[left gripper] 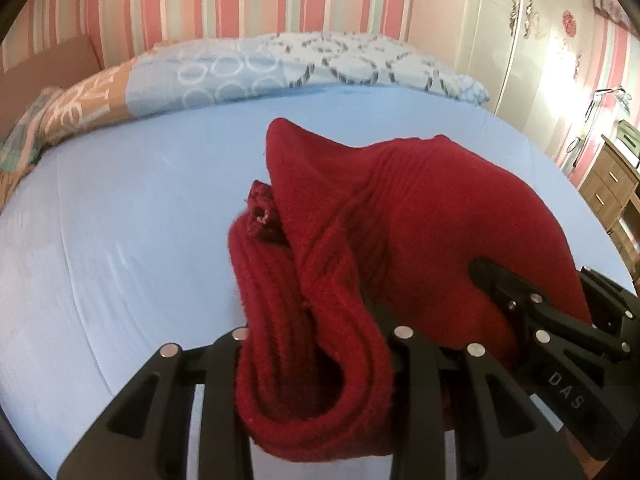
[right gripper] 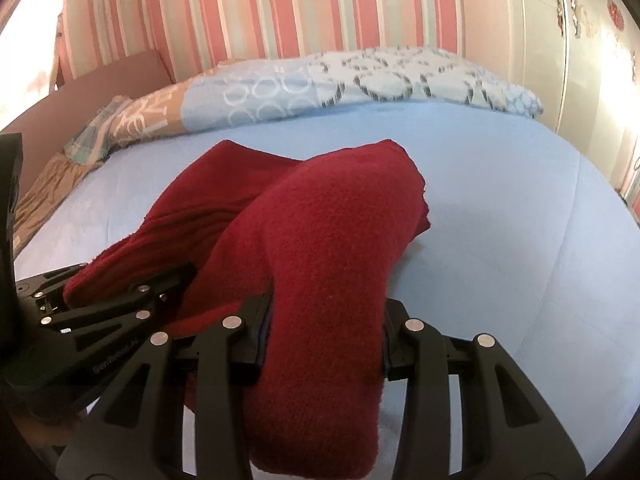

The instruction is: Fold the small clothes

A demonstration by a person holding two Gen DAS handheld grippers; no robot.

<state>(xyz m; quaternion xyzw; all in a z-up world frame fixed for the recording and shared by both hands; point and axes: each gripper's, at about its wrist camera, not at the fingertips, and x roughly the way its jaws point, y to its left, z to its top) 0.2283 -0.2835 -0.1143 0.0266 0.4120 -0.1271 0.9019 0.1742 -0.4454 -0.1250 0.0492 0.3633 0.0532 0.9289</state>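
Knitwear fills the left wrist view: the left hand-held gripper is clamped on a ribbed fold of the red garment, which is raised over the bed. The right hand-held gripper bites in just beside it. Both grips should probably rise level before folding.

The right wrist view alone shows the right one closed on a smoother edge that drapes forward.
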